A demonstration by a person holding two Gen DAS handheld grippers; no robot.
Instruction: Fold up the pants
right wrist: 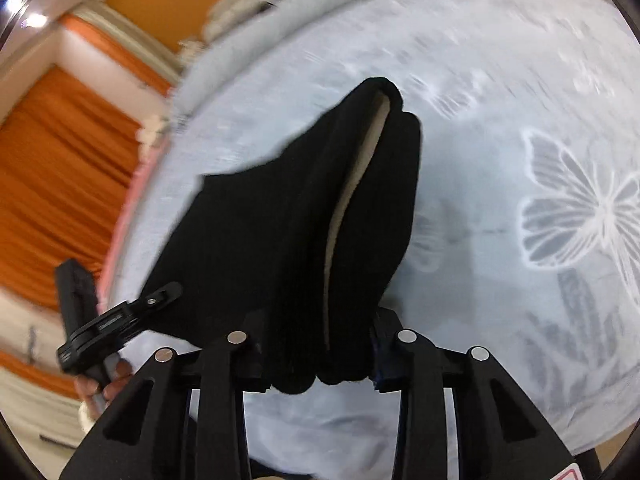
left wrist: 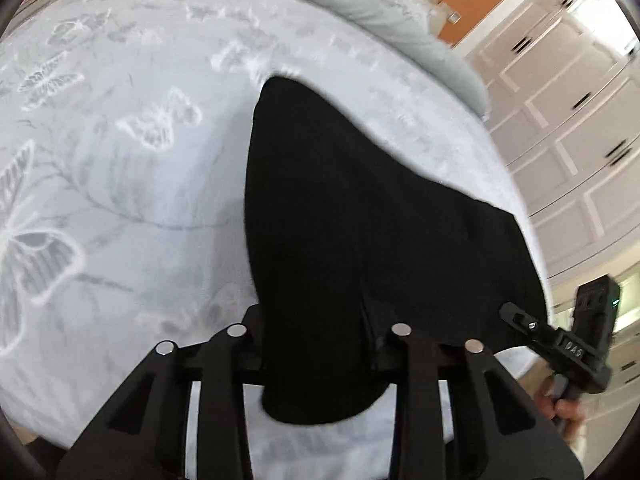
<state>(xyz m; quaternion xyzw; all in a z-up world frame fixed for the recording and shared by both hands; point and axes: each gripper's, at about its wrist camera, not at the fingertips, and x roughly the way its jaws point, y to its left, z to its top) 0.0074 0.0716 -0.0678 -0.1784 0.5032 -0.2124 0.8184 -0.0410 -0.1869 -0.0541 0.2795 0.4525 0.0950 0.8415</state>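
The black pants [left wrist: 344, 216] hang in the air over the bed, stretched between both grippers. My left gripper [left wrist: 320, 344] is shut on one edge of the pants. My right gripper [right wrist: 320, 344] is shut on the other edge of the pants [right wrist: 280, 216], where a pale inner lining shows in a fold. The right gripper also shows in the left wrist view [left wrist: 516, 314] at the lower right, clamped on the cloth. The left gripper shows in the right wrist view [right wrist: 168, 292] at the lower left, also on the cloth.
A bed with a pale blue butterfly-print cover [left wrist: 120, 160] lies under the pants; it also shows in the right wrist view [right wrist: 520, 160]. A grey rolled blanket [left wrist: 360, 4] lies at the far side. White wardrobe doors [left wrist: 568, 120] and orange curtains [right wrist: 60, 180] stand beyond the bed.
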